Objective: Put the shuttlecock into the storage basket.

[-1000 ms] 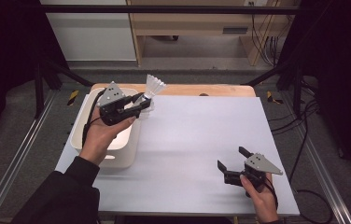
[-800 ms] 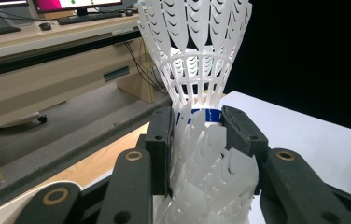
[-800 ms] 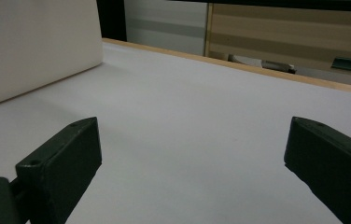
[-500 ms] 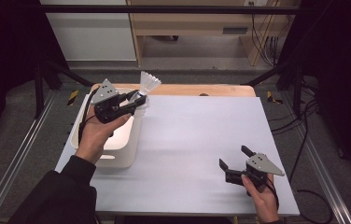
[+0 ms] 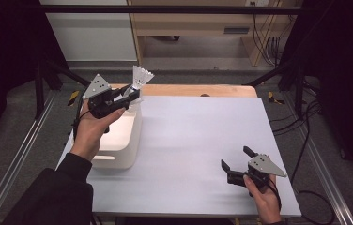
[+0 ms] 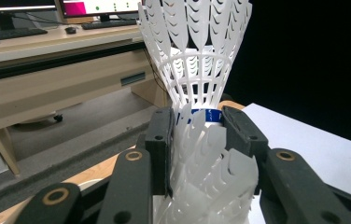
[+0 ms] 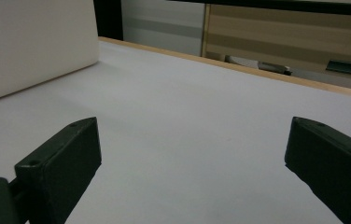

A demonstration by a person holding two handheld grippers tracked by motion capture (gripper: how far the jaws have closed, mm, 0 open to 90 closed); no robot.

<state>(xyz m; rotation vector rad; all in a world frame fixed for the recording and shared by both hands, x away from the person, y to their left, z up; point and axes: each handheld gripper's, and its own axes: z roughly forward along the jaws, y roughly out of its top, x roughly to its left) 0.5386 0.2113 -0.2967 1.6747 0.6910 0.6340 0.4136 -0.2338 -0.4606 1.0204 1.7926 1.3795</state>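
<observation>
The left tool (image 5: pixel 126 96) is clamped on white shuttlecocks (image 6: pixel 197 88), held in the air above the far end of the white bin (image 5: pixel 118 140). The right tool (image 5: pixel 235 166) rests low on the desk (image 5: pixel 198 136), jaws wide, nothing between them.

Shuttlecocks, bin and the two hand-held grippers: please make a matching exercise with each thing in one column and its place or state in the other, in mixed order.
Things:
1. shuttlecocks
2. bin
3. left hand-held gripper
4. right hand-held gripper

States or places:
A. open, low over the table
B. white, standing at the table's left edge
C. raised above the bin, shut
D. nested together, clamped between two jaws

Pairs: 1-D, 2-B, 3-C, 4-A
</observation>
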